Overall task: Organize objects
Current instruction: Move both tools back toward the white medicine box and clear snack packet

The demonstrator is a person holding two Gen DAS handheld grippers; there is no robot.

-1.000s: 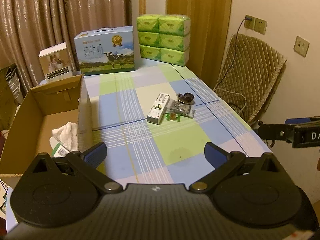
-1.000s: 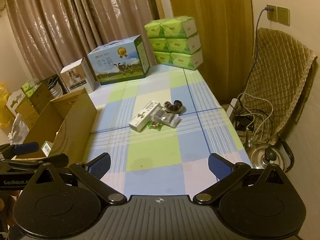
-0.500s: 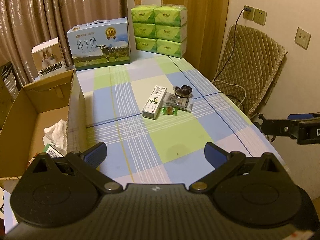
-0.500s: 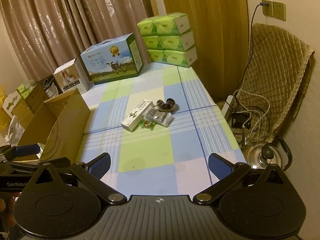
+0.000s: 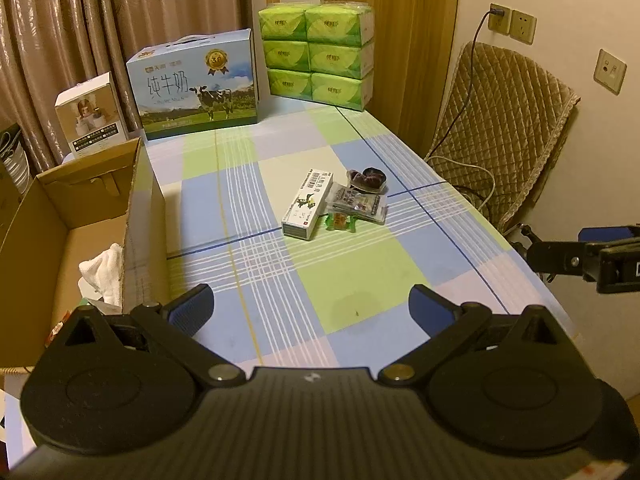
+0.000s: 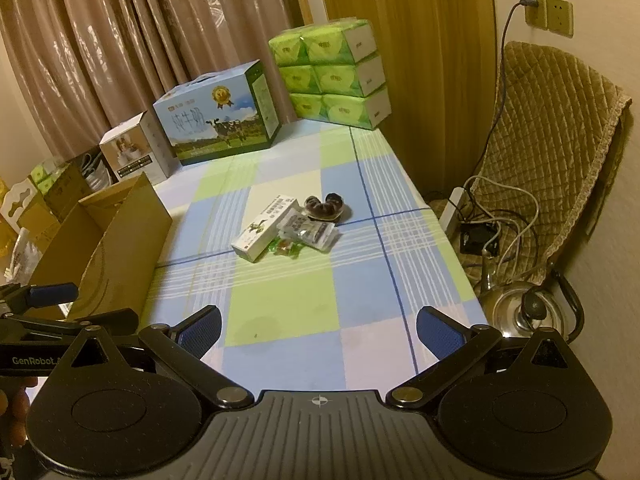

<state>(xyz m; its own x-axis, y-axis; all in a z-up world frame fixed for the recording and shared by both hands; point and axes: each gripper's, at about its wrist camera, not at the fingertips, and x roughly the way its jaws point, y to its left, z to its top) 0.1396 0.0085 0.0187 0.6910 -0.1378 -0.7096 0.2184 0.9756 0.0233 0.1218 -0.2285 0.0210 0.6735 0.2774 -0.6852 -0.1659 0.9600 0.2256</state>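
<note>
Small light items wait mid-table, both tongs released and empty.
The stiff carton [image 5: 307,204] seems easiest: take its long sides; the foil packet [image 5: 357,202] is probably slippery.

milk carton [image 5: 198,86]: "纯牛奶" | left tongs [image 6: 34,312] body: "GenRobot"

Warm dim indoor light. Brown curtains [image 5: 80,32] hang across 10 to 12 o'clock, with a wood panel [image 5: 400,40] at 1 o'clock. Cream wall [image 5: 568,0] at 2 o'clock carries sockets [image 5: 514,24], one with a cable plugged in. Quilted chair [image 6: 560,152] at 3 o'clock, cables on its seat. Checked tablecloth [image 5: 352,280] covers the table.
</note>
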